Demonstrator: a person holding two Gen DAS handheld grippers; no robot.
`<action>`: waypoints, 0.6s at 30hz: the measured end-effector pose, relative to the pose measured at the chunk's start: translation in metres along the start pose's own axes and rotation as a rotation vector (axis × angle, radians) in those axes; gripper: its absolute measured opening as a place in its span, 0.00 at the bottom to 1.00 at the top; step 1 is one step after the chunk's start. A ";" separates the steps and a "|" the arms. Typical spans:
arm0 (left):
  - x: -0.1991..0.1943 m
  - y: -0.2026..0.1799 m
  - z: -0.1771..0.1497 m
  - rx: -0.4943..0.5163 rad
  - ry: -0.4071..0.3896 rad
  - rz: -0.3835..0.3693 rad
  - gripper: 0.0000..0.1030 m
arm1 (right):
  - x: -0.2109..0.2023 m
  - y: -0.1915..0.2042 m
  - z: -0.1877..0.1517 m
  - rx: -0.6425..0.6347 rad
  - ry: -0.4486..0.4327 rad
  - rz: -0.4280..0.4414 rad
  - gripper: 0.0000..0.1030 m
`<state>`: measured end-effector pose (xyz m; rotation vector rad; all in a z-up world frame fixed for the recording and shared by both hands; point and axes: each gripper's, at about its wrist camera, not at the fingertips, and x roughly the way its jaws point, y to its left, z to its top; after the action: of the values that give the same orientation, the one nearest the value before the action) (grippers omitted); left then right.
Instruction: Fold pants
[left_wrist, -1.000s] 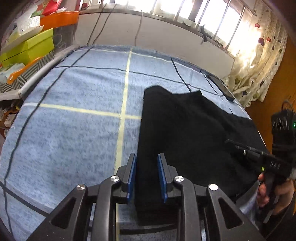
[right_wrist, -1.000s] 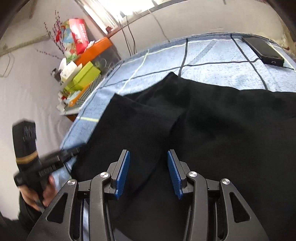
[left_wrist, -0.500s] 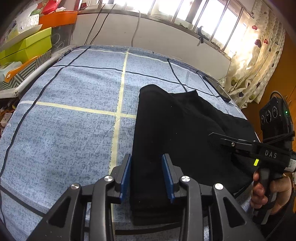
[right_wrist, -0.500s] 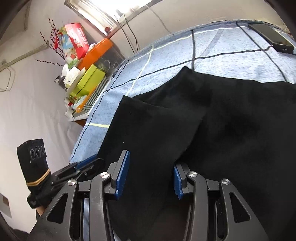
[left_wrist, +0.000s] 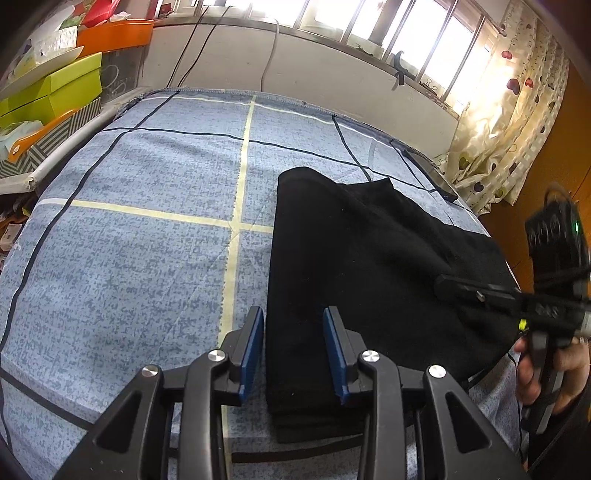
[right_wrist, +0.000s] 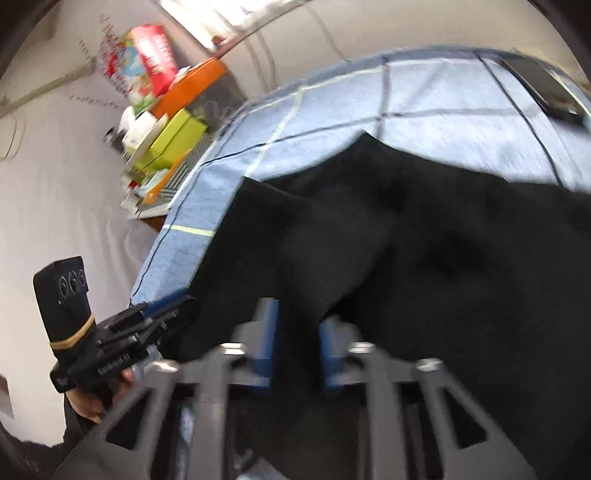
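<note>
The black pants (left_wrist: 369, 266) lie folded on the blue checked bed (left_wrist: 147, 240), long axis running toward the window. The left gripper (left_wrist: 293, 350) straddles their near edge, jaws spread, not pressing. The right gripper (right_wrist: 295, 343) is blurred, its jaws just reopening around cloth; grip unclear.

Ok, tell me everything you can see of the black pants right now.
The black pants look like soft, matte knit fabric, lying flat on the blue checked sheet. Their left part is folded into a long, layered strip with a stacked near end; the rest spreads wider to the right. The strip sits between the left gripper's jaws. The right gripper reaches over the cloth; blur hides contact.
</note>
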<state>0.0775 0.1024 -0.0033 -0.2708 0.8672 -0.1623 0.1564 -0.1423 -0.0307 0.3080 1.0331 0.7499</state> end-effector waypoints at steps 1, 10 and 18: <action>0.000 0.000 -0.001 0.003 -0.001 0.002 0.35 | -0.002 -0.003 -0.003 0.023 -0.011 0.008 0.39; 0.001 -0.005 -0.001 0.008 -0.002 0.015 0.35 | 0.019 0.012 0.007 0.006 -0.013 0.033 0.34; -0.002 -0.006 -0.002 0.006 0.012 -0.001 0.35 | 0.001 0.024 0.035 -0.085 -0.042 0.046 0.03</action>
<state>0.0747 0.0969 -0.0015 -0.2649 0.8778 -0.1680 0.1767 -0.1207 -0.0006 0.2742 0.9542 0.8230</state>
